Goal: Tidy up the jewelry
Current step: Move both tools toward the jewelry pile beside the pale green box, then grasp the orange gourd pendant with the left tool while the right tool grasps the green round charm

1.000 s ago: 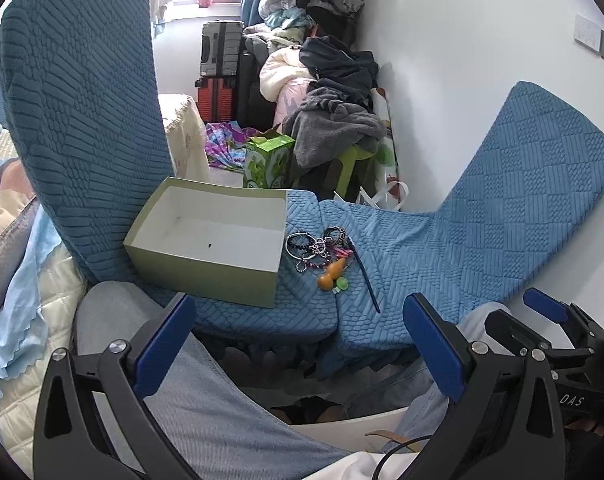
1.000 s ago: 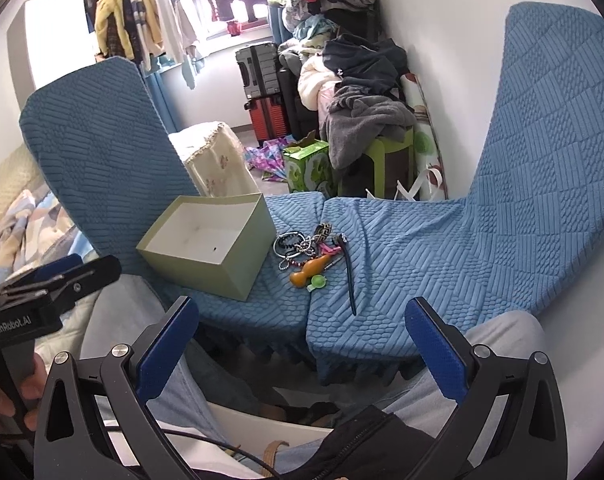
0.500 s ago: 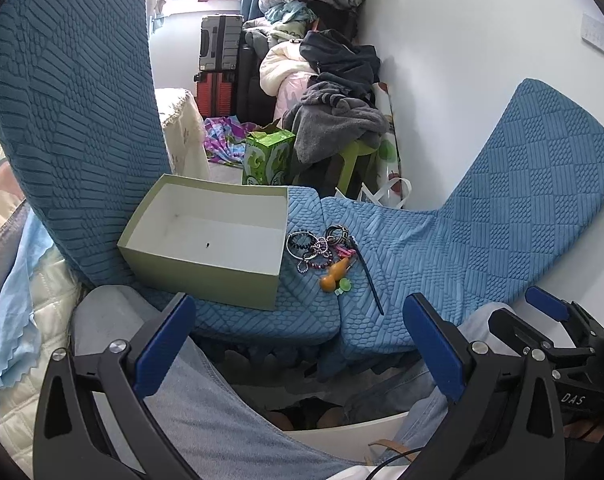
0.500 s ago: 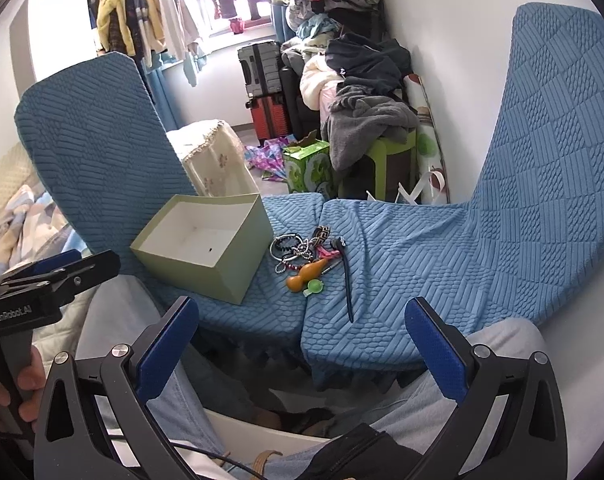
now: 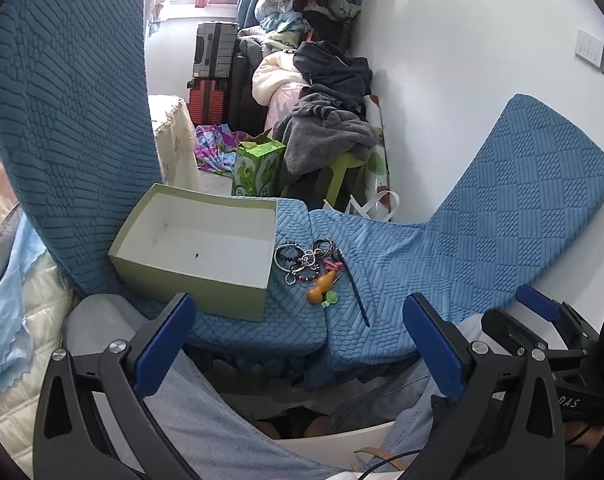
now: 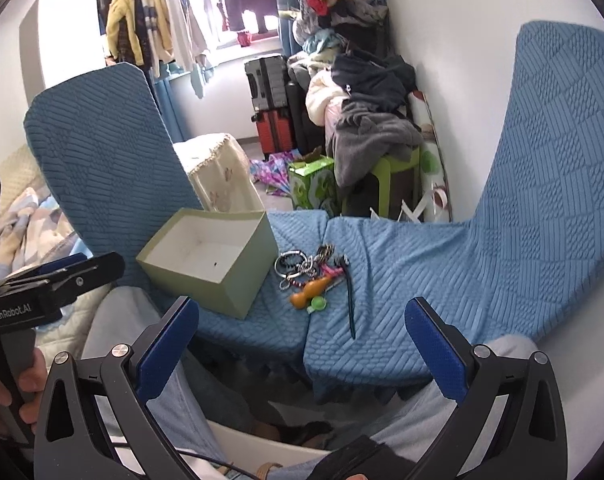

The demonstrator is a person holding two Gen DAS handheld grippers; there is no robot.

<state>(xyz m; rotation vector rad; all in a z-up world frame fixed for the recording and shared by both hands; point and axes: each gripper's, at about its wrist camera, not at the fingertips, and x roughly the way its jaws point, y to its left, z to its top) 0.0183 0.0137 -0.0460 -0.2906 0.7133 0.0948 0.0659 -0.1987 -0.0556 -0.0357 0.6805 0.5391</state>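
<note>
Nothing picked yet, box (image 5: 197, 256) empty: green card walls, white inside, open top, left on the blue textured cushion (image 5: 402, 264). Jewelry pile (image 5: 308, 266) touching its right side: metal rings, bead chains, an orange gourd-shaped charm (image 5: 321, 287), a thin dark stick (image 5: 356, 292) at the right edge. Left gripper (image 5: 297, 342) and right gripper (image 6: 302, 338) both short of it, jaws wide apart. Next, probably: pinch one piece, drop in box; tangled chains may drag along.

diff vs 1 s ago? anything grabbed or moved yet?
Nothing grabbed. Both cameras shifted slightly; the view is framed a little differently. Left gripper and right gripper stay open and empty. Jewelry pile and box unmoved on the blue cushion.
</note>
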